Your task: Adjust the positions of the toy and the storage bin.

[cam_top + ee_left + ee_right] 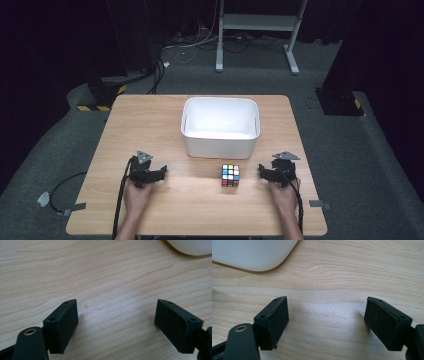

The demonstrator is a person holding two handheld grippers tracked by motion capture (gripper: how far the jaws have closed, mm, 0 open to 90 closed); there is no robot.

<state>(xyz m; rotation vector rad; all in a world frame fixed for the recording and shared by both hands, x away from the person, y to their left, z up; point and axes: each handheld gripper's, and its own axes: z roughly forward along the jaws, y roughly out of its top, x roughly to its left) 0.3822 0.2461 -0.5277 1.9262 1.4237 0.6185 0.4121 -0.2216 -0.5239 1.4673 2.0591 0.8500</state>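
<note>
Cube [230, 175], a colour-tiled puzzle, sits on the wooden table [150, 125] near its front edge, just in front of the white bin [220, 126] and a little right of the bin's middle. It stands apart from the bin's front wall and nothing touches it.

In the high view the left gripper [159, 173] rests on the table well to the cube's left, held in the person's left hand [136, 195], its tip aimed toward the cube. The right gripper [263, 171] lies nearer, just to the cube's right, in the right hand [283, 196], also aimed inward.

Both sets of jaws stand wide apart with only bare wood between them, as each gripper view shows. In the left gripper view a rounded corner of the bin [192, 246] shows at the upper right; in the right gripper view the bin [252, 253] fills the upper left.
</note>
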